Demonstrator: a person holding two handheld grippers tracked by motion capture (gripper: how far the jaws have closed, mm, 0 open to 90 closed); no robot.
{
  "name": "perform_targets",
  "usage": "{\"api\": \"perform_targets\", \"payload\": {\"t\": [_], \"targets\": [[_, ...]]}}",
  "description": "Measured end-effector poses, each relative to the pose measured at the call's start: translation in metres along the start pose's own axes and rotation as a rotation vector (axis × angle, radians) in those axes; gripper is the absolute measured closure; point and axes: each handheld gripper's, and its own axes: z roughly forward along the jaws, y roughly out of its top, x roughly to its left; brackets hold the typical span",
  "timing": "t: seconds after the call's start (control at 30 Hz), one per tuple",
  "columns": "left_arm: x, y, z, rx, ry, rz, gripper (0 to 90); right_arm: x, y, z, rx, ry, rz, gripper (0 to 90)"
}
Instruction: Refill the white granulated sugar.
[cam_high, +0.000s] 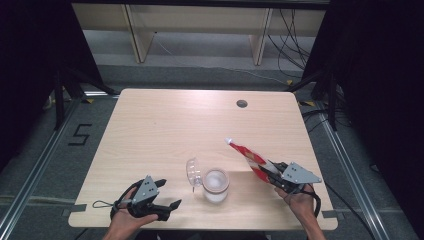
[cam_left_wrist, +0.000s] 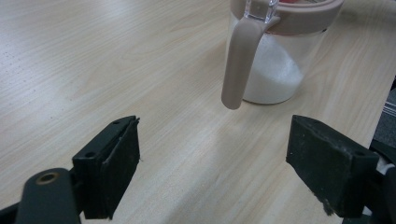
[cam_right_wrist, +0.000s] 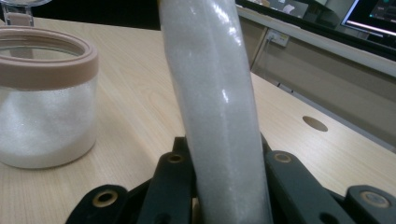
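**Right tool clamping sachet, left tool idling open by the jar**

Right tool is gripping a long sachet by its lower end, jaws closed tight on it. In the right gripper view the sachet is rising from between the jaws, its clear side showing white granules packed inside. From the high view its other face is showing red and white, and it is slanting up and away toward the middle of the table, white tip lifted clear of the wood. The right hand is holding the tool near the table's right front edge.

Left tool is resting low at the left front of the table, jaws standing wide apart with nothing between them. The left hand is gripping it from below.

Glass jar is standing upright between the two tools, near the front edge, part filled with white granules. Its hinged lid is swung open to the left, standing on edge. In the left gripper view a beige latch strap is hanging down the jar's side, just ahead of the open jaws and not touching them.
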Motion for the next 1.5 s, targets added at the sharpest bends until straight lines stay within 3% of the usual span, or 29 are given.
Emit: {"api": "perform_targets", "payload": {"t": [0.07,0.27,0.3,0.4,0.63,0.73,0.8,0.83,0.9,1.0,1.07,1.2,1.37,1.43,1.5], "targets": [[0.0,0.0,0.0,0.002,0.003,-0.008,17.0,-0.001,-0.001,0.0,-0.003,-0.006,0.04,78.6],[0.0,0.0,-0.001,0.005,0.009,-0.003,16.9,-0.004,-0.002,-0.003,0.001,-0.024,0.037,78.5],[0.0,0.0,-0.001,0.004,0.007,0.0,16.9,-0.003,-0.003,-0.004,0.011,-0.016,0.075,78.4],[-0.001,0.0,0.0,0.0,0.006,-0.01,16.9,-0.003,-0.003,-0.004,0.017,-0.029,0.103,78.2],[0.0,0.0,0.0,-0.001,0.007,-0.012,16.9,-0.002,-0.001,-0.008,0.042,-0.029,0.132,77.6],[-0.002,-0.001,0.0,-0.002,0.004,-0.033,17.0,-0.003,-0.001,-0.011,0.057,-0.02,0.135,77.4],[-0.002,-0.001,0.0,-0.001,0.008,-0.031,16.9,-0.002,-0.002,-0.011,0.057,-0.038,0.16,77.3],[-0.002,-0.001,0.0,-0.001,0.008,-0.034,16.9,-0.003,-0.002,-0.013,0.059,-0.039,0.142,77.2],[-0.002,-0.001,0.0,-0.001,0.008,-0.033,16.9,-0.002,-0.002,-0.014,0.069,-0.031,0.167,77.1],[-0.002,-0.001,0.0,-0.001,0.009,-0.032,16.9,-0.002,-0.002,-0.014,0.055,-0.054,0.163,76.9],[-0.002,-0.001,0.0,-0.002,0.008,-0.035,17.0,-0.001,-0.002,-0.015,0.077,-0.032,0.212,76.7],[-0.002,-0.001,0.0,-0.003,0.008,-0.035,16.9,-0.001,-0.002,-0.018,0.09,-0.043,0.221,76.3],[-0.002,-0.001,0.0,-0.002,0.004,-0.033,16.9,-0.003,-0.004,-0.022,0.079,-0.057,0.227,76.5],[-0.002,-0.001,0.001,-0.001,0.005,-0.034,16.9,-0.001,-0.005,-0.022,0.082,-0.05,0.265,76.5],[-0.002,-0.001,0.001,-0.001,0.001,-0.036,16.9,-0.002,-0.005,-0.023,0.076,-0.071,0.256,76.6]]}}
